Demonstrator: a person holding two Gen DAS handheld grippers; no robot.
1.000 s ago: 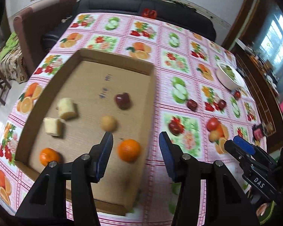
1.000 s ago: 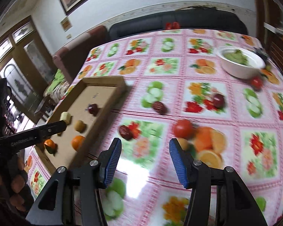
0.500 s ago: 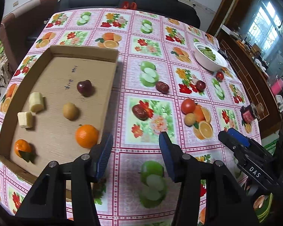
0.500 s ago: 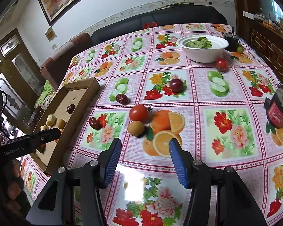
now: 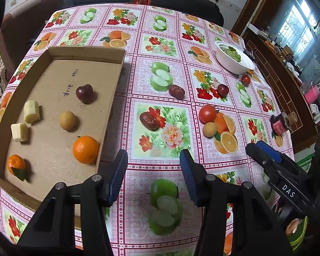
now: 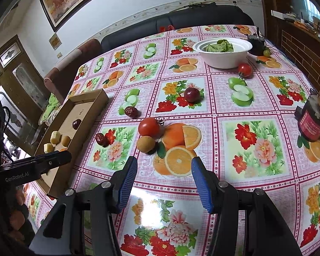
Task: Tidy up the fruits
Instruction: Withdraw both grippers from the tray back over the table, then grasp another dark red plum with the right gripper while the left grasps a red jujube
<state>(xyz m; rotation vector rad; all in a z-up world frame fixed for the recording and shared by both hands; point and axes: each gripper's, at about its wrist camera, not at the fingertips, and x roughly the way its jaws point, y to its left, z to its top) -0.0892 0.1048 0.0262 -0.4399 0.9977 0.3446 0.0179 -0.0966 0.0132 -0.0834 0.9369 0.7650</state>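
Note:
A cardboard tray (image 5: 114, 79) on the left holds two oranges (image 5: 85, 149), two banana pieces (image 5: 32, 111), a tan round fruit (image 5: 67, 120) and a dark red fruit (image 5: 84, 92). Loose on the fruit-print tablecloth lie two red dates (image 5: 149, 121) (image 5: 176, 91), a tomato (image 5: 207, 113) (image 6: 149, 127), a tan round fruit (image 5: 210, 129) (image 6: 146, 144), a dark red fruit (image 6: 191, 95) and a small tomato (image 6: 244, 69). My left gripper (image 5: 153, 167) hangs open and empty over the cloth just right of the tray. My right gripper (image 6: 163, 178) is open and empty, near the tomato and tan fruit.
A white bowl (image 6: 223, 60) of greens stands at the far side. A red-labelled jar (image 6: 312, 123) sits at the right edge of the table. A dark sofa (image 6: 202, 19) and a brown chair (image 5: 21, 15) stand behind the table.
Both grippers moved right, from over and beside the tray to over the open tablecloth. Their jaws kept the same opening.

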